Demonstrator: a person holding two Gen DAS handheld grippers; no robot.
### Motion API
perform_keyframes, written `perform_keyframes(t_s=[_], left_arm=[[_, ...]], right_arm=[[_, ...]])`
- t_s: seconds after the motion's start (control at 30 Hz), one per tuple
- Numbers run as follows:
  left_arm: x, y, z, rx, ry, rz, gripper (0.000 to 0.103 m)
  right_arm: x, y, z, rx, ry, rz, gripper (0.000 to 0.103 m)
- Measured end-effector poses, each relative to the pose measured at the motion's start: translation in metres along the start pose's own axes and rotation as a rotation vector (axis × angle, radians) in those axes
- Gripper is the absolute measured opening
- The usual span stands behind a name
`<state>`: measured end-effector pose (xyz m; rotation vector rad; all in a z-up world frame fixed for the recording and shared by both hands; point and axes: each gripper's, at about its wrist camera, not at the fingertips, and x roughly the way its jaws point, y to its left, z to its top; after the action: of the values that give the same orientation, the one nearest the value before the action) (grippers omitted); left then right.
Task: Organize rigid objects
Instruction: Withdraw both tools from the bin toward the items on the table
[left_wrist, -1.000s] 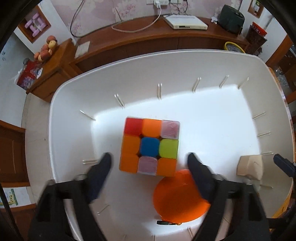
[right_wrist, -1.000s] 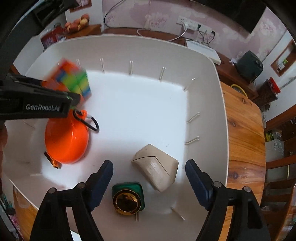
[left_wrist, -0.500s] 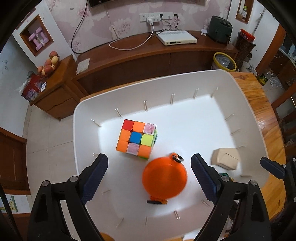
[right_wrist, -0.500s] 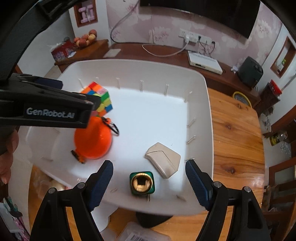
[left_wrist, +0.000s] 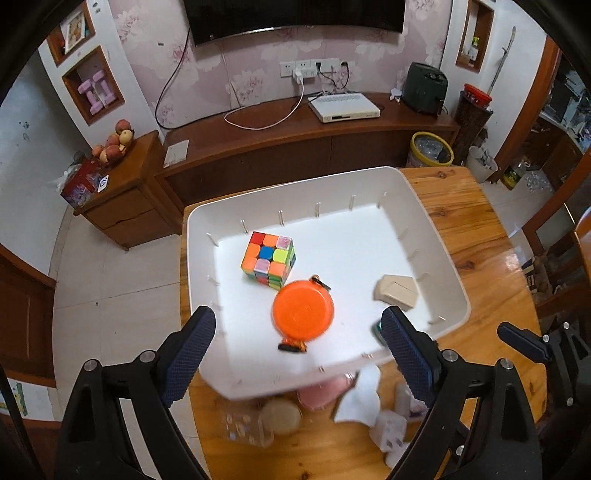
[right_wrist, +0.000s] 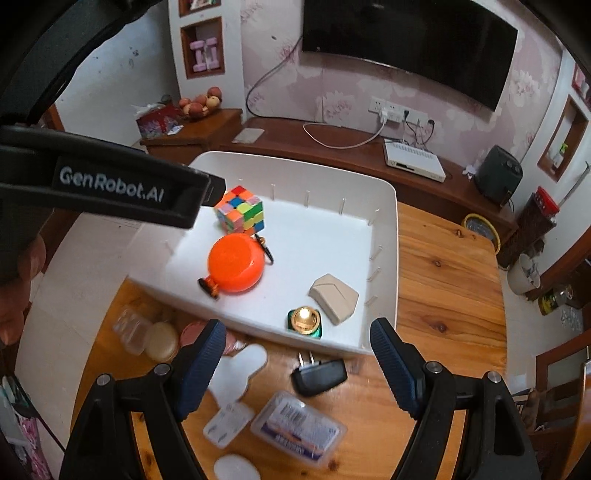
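Both the left gripper (left_wrist: 297, 334) and the right gripper (right_wrist: 297, 349) hang spread and empty above the white bin (right_wrist: 386, 236), where the Rubik's cube (left_wrist: 269, 258), orange tape measure (left_wrist: 303, 311), beige block (right_wrist: 334, 297) and green-and-gold box (right_wrist: 304, 322) already lie. The black charger plug (right_wrist: 319, 374) and clear plastic case (right_wrist: 299, 424) lie on the wooden table (right_wrist: 443, 288) just beside the bin, so I judge a hasty reach could clip the rim (or jostle the case). A wall television (left_wrist: 295, 16) and low wooden cabinet (left_wrist: 306, 147) stand behind.

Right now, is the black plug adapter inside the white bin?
No, the black plug adapter lies on the wooden table, just outside the white bin.
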<state>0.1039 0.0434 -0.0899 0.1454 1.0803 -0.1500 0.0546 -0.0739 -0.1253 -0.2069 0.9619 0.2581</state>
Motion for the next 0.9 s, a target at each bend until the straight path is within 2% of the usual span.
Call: perform_keyframes(t_s=[0.53,0.9], left_arm=[[-0.071,-0.035,-0.05,-0.018,-0.05,-0.015,0.093],[-0.085,-0.067,-0.078,-0.009,-0.051,-0.018,0.093]], right_arm=[[-0.097,-0.023,-0.056,0.036,-0.117,0.008,0.081],[-0.117,-0.054,-0.094,0.102,-0.143,-0.013,0.081]])
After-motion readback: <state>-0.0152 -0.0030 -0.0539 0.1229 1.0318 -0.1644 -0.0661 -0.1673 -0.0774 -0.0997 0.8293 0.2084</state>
